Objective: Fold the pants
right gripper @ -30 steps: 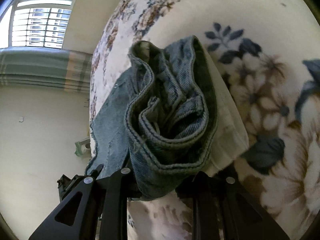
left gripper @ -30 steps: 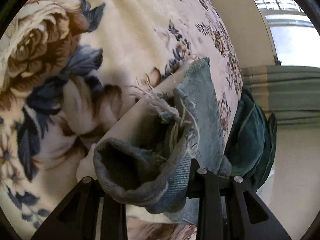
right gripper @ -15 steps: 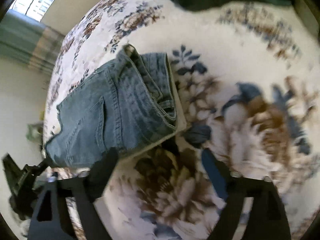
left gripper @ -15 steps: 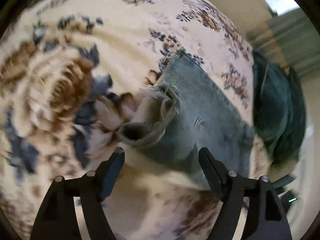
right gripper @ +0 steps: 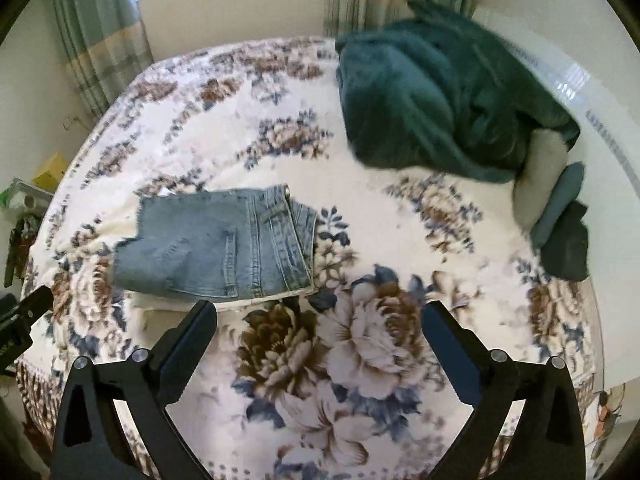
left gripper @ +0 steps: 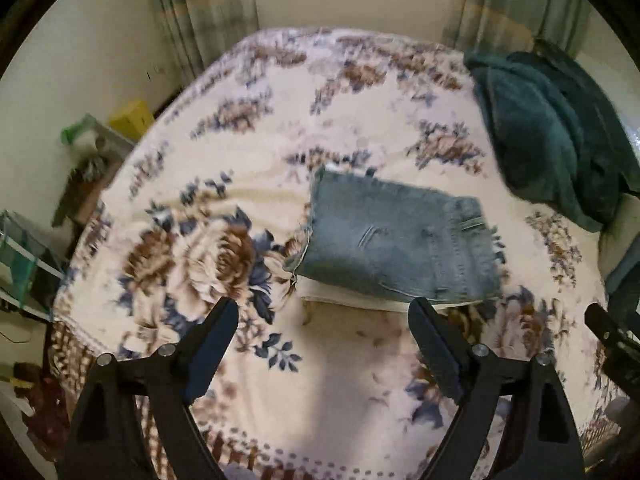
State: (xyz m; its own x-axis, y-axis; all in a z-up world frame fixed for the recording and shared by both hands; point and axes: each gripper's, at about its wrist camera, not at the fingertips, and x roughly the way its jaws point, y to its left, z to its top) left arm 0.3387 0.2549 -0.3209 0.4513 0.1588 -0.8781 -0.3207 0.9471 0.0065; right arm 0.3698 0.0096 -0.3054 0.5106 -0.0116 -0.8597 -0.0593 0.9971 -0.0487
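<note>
Lying folded into a compact rectangle, the denim pants (left gripper: pixel 394 240) rest on the flowered bedspread (left gripper: pixel 248 152) of the bed, near its front half. Seen from the left wrist, the left hand-held gripper (left gripper: pixel 322 312) hangs above the bedspread just in front of the pants, its two black fingers (left gripper: pixel 212 340) spread wide apart with nothing between them; the right finger's tip sits close to the near edge of the pants without touching it. A pale cream layer (left gripper: pixel 344 298) shows beneath that near edge.

From the right wrist, the right hand-held gripper (right gripper: pixel 320 316) is likewise spread wide and holds nothing. The pants (right gripper: pixel 218 248) lie ahead and to the left of it, the waistband with its button turned toward the middle of the bed, the frayed edge toward the bed's left side. Its left finger (right gripper: pixel 188 344) points at the near edge of the pants, apart from the cloth.

Beyond the pants, a dark green blanket (right gripper: pixel 436 100) is heaped at the far right of the bed, with a grey pillow (right gripper: pixel 540 184) beside it. Left of the bed stands a yellow box (left gripper: pixel 132 120) near some clutter too blurred to tell. Striped curtains (right gripper: pixel 96 40) hang behind the bed. No writing can be read.
</note>
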